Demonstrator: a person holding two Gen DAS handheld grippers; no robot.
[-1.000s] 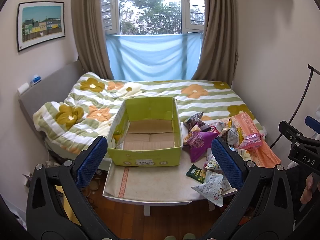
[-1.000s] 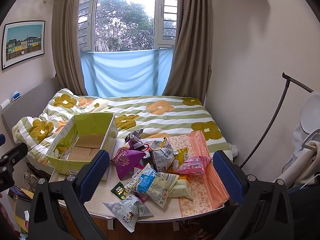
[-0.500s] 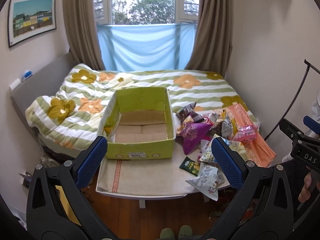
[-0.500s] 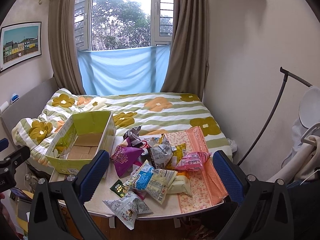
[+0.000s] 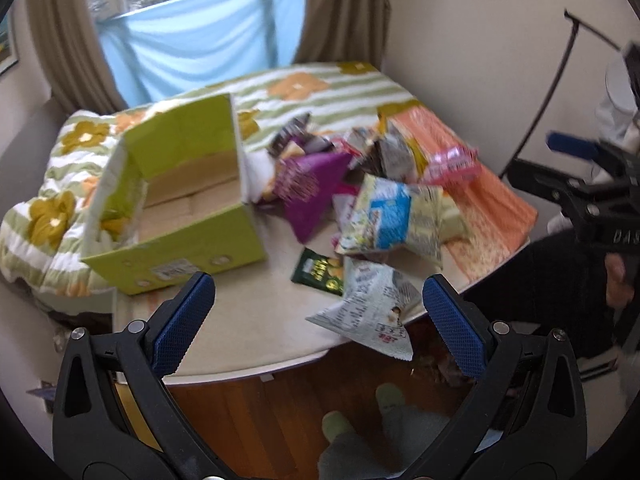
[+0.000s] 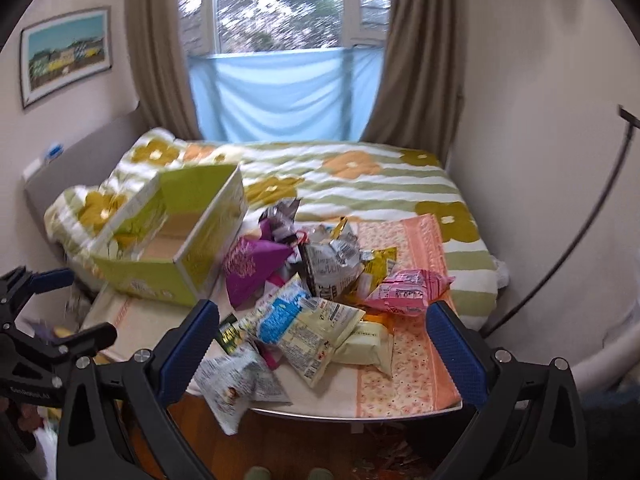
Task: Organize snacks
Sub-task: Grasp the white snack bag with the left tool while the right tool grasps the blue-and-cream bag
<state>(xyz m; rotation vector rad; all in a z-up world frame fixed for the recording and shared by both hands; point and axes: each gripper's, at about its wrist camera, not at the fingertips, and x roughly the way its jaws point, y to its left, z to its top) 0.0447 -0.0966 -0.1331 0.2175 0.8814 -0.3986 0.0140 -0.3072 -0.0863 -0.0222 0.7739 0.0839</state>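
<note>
An open, empty green cardboard box stands at the table's left. To its right lies a pile of snack bags: a purple one, a blue-and-yellow one, a pink one, a small dark green packet and a white bag overhanging the front edge. My left gripper is open and empty above the table's front edge. My right gripper is open and empty in front of the pile.
The low white table stands against a bed with a flowered quilt. An orange patterned cloth covers the table's right part. A black stand pole leans at the right wall. Wooden floor and the person's socked feet are below.
Both grippers have moved forward and down toward the table; the left view has swung right and tilted. Both stay open and empty. Nothing on the table has moved.
</note>
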